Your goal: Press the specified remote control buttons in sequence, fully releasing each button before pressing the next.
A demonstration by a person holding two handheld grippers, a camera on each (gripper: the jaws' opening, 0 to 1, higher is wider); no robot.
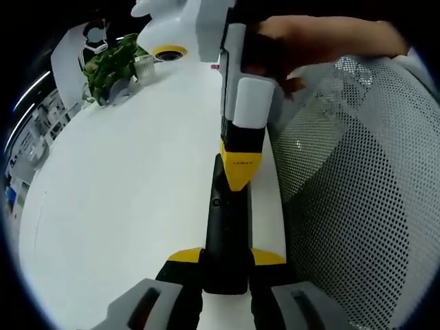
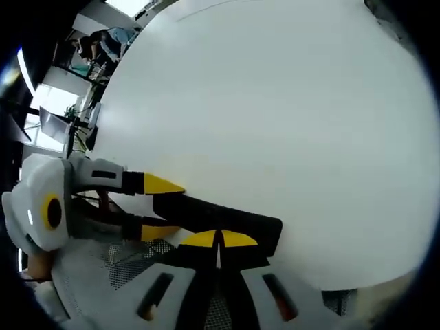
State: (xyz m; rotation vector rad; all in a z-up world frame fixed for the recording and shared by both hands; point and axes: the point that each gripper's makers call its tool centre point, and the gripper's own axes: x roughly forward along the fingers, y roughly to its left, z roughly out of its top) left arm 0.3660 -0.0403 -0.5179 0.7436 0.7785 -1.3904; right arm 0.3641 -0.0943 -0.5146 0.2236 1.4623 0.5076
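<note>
A slim black remote control (image 1: 227, 220) lies lengthwise between my left gripper's (image 1: 227, 258) yellow-tipped jaws, which are shut on its near end just above the white table (image 1: 124, 192). My right gripper (image 1: 240, 172) comes in from above, held by a hand (image 1: 309, 38), its yellow tips resting on the remote's far half. In the right gripper view, my right gripper (image 2: 220, 238) has its tips shut together against the top of the remote (image 2: 227, 216). The left gripper (image 2: 161, 206) clamps the remote's left end there. The buttons are hidden.
A grey mesh chair back (image 1: 357, 192) stands right beside the table's edge. A green plant (image 1: 110, 65) and a yellow-ringed white object (image 1: 168, 51) sit at the table's far end. Wide bare tabletop (image 2: 275, 103) spreads beyond the remote. Desks and a person (image 2: 103, 41) are far behind.
</note>
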